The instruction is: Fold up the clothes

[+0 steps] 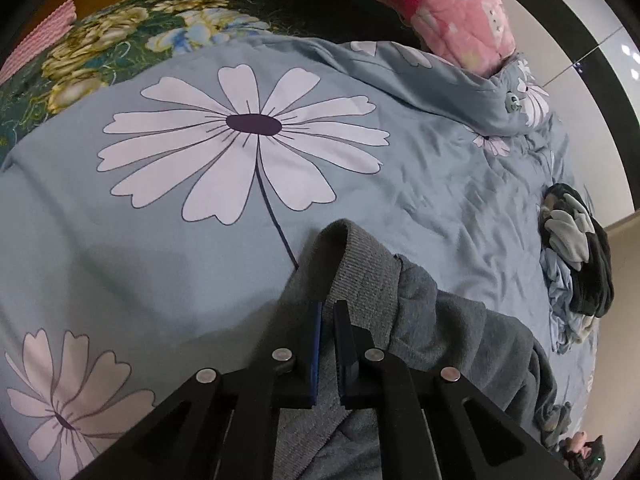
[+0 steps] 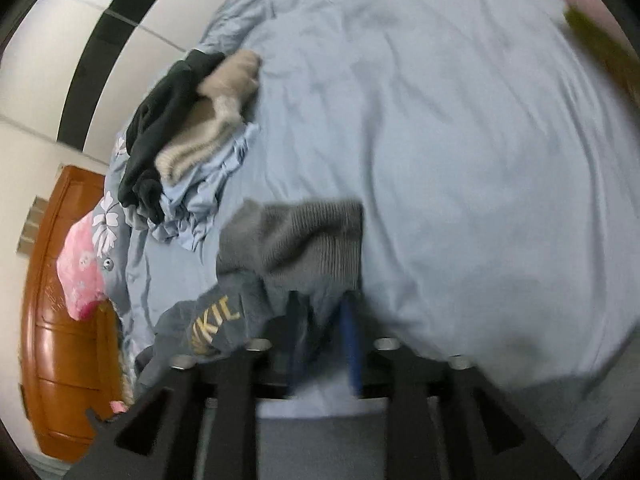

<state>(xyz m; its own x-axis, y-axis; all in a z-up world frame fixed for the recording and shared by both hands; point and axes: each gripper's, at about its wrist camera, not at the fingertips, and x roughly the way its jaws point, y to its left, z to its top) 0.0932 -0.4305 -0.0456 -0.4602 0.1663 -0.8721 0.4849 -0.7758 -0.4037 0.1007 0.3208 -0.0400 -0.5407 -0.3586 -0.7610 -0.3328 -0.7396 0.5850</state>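
I am pinching the ribbed hem of the grey sweatshirt (image 1: 420,312) in my left gripper (image 1: 328,310), lying on the smooth blue daisy-print duvet (image 1: 160,240). My right gripper (image 2: 322,304) is clamping its other ribbed edge. Open bedding is spreading ahead; a crumpled clothes pile (image 2: 180,128) is sitting at the bed's edge.

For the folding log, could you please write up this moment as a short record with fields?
surface: blue floral bedcover
garment in work: grey sweatshirt, with a yellow logo visible in the right wrist view
left gripper: shut on the sweatshirt's ribbed hem
right gripper: around another ribbed part; view blurred, grip unclear
waiting pile: dark, beige and light blue clothes near the bed's edge
other: pink quilt at the far end
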